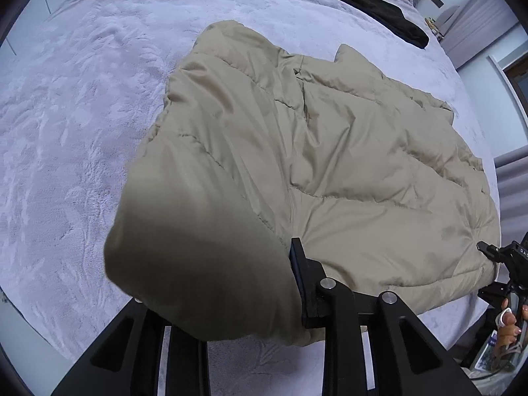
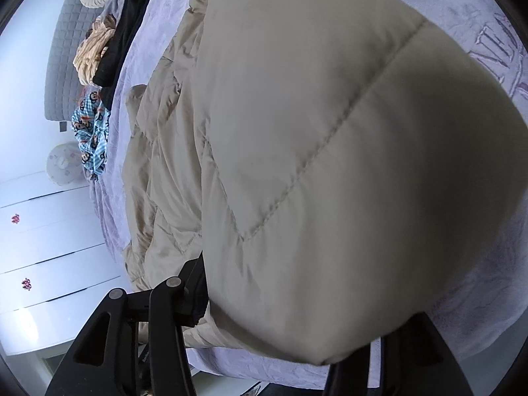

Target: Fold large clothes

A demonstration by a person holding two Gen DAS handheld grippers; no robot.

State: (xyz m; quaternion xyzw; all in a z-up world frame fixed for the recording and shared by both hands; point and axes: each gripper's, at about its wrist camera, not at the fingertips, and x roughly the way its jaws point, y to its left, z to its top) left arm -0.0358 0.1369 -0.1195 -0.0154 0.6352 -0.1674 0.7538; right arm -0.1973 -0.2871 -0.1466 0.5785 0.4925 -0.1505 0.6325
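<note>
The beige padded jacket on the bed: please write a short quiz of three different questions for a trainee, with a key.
1. True or false: the left claw holds a fold of the beige padded jacket.
2. Multiple choice: what lies on the bed cover beyond the jacket, in the left wrist view? A) a black garment B) a red towel C) a white shoe
3. Fill in: in the right wrist view, the right claw grips the jacket, and the patterned cloth near the bed's edge is mostly ____ in colour.

Key: 1 true; 2 A; 3 blue.
</note>
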